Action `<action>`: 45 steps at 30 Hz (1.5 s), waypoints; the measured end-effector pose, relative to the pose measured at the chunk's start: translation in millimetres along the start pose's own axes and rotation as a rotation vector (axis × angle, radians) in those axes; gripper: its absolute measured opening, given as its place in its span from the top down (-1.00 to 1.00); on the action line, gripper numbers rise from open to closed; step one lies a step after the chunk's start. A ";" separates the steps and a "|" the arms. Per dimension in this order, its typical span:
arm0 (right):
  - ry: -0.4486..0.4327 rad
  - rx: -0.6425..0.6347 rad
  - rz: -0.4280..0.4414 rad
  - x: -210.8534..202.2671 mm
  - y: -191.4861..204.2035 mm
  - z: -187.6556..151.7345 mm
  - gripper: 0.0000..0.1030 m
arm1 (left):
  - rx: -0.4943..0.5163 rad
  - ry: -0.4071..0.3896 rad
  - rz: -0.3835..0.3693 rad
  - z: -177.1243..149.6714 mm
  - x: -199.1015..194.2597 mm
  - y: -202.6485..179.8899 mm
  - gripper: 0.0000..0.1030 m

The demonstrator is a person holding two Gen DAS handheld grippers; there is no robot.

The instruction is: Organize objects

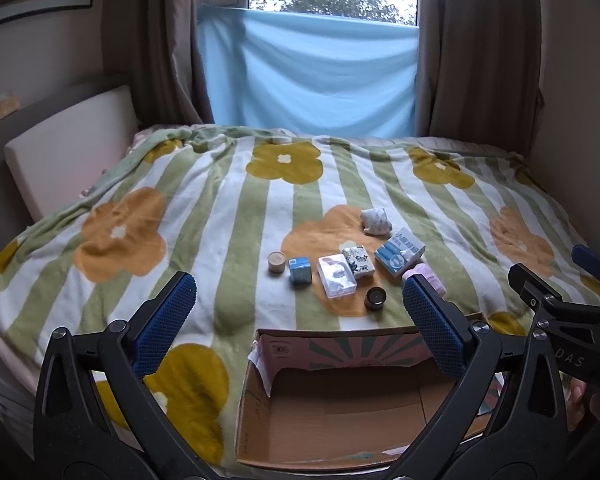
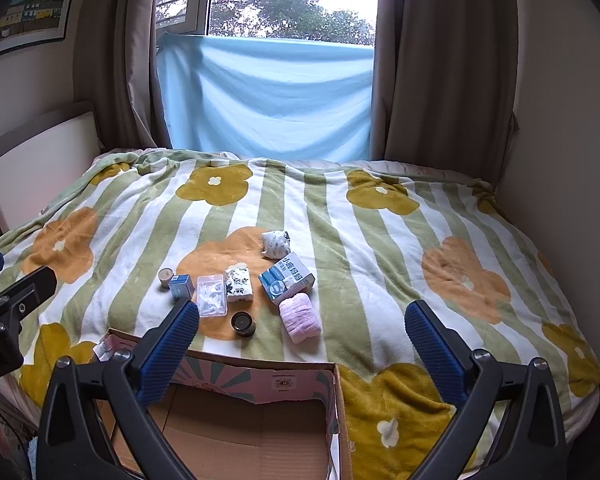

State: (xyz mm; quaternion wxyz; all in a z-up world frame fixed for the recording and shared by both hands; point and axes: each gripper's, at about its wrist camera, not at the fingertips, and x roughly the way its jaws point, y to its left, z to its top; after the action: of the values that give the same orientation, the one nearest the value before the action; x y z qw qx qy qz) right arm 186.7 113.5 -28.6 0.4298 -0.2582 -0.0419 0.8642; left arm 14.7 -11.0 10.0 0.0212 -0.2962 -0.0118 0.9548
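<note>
Several small items lie in a cluster on the flowered blanket: a tan round tin (image 1: 277, 262) (image 2: 165, 277), a small blue box (image 1: 300, 270) (image 2: 181, 286), a clear plastic case (image 1: 336, 275) (image 2: 211, 294), a floral packet (image 1: 358, 261) (image 2: 239, 284), a blue-white carton (image 1: 399, 252) (image 2: 286, 277), a dark round jar (image 1: 375, 298) (image 2: 243, 323), a pink rolled cloth (image 1: 427, 278) (image 2: 300, 317) and a white patterned pouch (image 1: 375, 221) (image 2: 275, 243). An open cardboard box (image 1: 284, 360) (image 2: 300, 380) sits in front of them, empty. My left gripper (image 1: 300, 316) and right gripper (image 2: 302, 340) hover open and empty above the box.
The blanket (image 1: 220, 208) covers a bed. A padded headboard (image 1: 60, 148) stands at the left. A window with a blue cloth (image 1: 308, 80) and brown curtains is behind the bed, and a wall stands at the right.
</note>
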 end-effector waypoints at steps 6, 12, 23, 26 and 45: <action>-0.001 0.000 -0.002 -0.4 0.9 0.0 -0.99 | 0.005 0.000 0.004 -1.2 -0.4 -0.6 -0.99; -0.002 0.000 -0.005 -0.8 2.6 0.1 -0.99 | 0.009 0.001 0.000 -1.8 0.1 -2.6 -0.99; -0.004 0.002 -0.011 -1.4 3.2 -0.3 -0.99 | 0.008 0.005 -0.004 -2.8 0.7 -4.7 -0.99; -0.004 0.001 -0.013 -1.2 4.2 0.0 -0.99 | 0.005 0.009 -0.006 -3.8 1.0 -4.4 -0.99; -0.014 0.001 -0.013 -3.4 10.8 -1.1 -0.99 | 0.001 0.018 -0.017 -8.4 1.6 -1.8 -0.99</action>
State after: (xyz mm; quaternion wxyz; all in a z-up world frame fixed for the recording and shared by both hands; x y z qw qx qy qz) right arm 181.1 103.9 -31.4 0.4354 -0.2515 -0.0462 0.8631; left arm 18.2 -9.1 2.3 0.0296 -0.3044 -0.0137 0.9520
